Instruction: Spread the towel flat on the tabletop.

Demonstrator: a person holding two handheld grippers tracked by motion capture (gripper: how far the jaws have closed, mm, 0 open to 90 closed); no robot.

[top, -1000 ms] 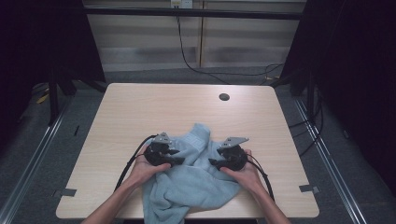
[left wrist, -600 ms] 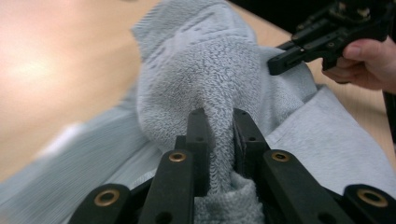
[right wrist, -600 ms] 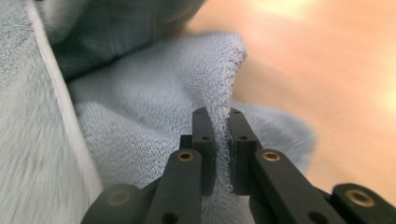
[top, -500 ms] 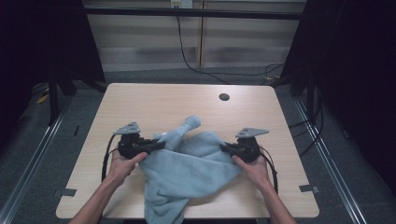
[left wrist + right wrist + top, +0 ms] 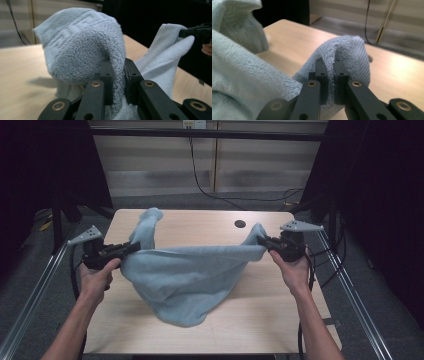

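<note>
A light blue towel (image 5: pixel 190 280) hangs stretched between my two grippers above the wooden table (image 5: pixel 200 222), and its sagging middle reaches down to the tabletop. My left gripper (image 5: pixel 135 247) is at the left. Its jaws have just been closing and now pinch one towel corner (image 5: pixel 82 45), which flops over the fingers (image 5: pixel 132 75). On the right, my right gripper (image 5: pixel 260 241) is shut on the opposite corner. In the right gripper view, the terry edge (image 5: pixel 354 50) sits clamped between the pads (image 5: pixel 339 75). The right gripper (image 5: pixel 197 31) also shows far off in the left gripper view.
A small dark hole (image 5: pixel 240 223) sits near the table's far edge. Metal rails (image 5: pixel 35 290) run along both sides of the table. Cables (image 5: pixel 200 180) hang in front of the pale wall panel behind it.
Both hands have risen and moved apart. The towel, bunched on the table a second ago, is now pulled out wide between the grippers.
</note>
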